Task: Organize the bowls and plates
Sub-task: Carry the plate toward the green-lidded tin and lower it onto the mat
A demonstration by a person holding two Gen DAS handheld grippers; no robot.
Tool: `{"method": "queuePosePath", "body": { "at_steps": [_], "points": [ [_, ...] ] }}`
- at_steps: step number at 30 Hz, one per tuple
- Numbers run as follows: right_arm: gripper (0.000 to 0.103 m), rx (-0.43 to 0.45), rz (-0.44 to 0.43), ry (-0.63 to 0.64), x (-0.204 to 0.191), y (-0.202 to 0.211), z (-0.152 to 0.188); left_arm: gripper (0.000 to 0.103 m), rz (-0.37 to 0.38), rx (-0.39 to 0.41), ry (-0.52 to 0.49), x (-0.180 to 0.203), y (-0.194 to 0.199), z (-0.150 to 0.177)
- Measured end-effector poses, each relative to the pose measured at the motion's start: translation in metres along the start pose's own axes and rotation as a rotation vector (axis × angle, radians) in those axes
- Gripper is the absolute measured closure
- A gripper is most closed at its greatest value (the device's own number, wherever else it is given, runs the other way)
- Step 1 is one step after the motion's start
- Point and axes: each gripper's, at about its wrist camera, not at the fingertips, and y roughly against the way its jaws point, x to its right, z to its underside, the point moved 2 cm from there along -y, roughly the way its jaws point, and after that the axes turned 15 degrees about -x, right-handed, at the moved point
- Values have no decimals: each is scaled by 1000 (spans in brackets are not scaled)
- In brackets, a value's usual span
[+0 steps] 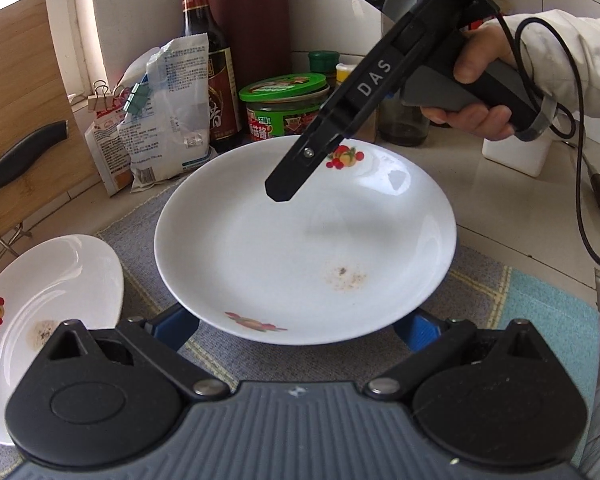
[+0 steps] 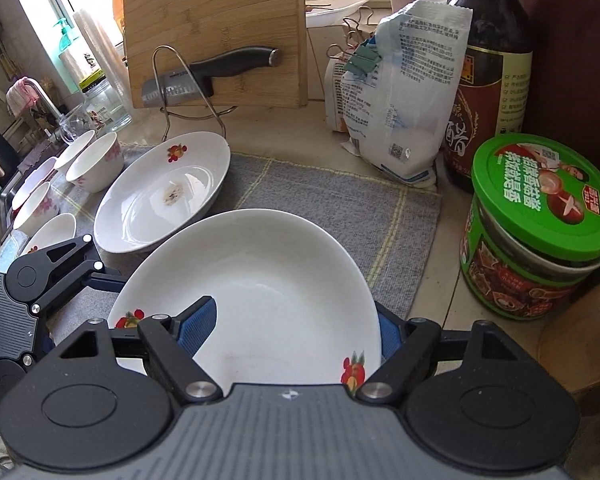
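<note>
Both the left hand-held gripper point(image 1: 300, 328) and the right hand-held gripper point(image 2: 296, 330) (marked "DAS") straddle the plate point(image 1: 300, 240), wide apart.

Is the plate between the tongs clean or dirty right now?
Dirty, though empty of food: the plate has a small brown speckled residue patch near its middle; the rest looks white.

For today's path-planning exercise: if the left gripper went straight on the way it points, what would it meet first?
The plate: its near rim already lies between the left gripper's open jaws. Beyond it, the right gripper hangs over the far rim; depth there is unclear.
</note>
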Motion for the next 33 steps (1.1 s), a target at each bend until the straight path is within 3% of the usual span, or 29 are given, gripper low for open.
{"method": "queuePosePath", "body": {
  "at_steps": [33],
  "points": [
    [17, -1, 65, -50, 26, -15, -8, 1, -4, -34, -3, -11, -31, -19]
  ]
}}
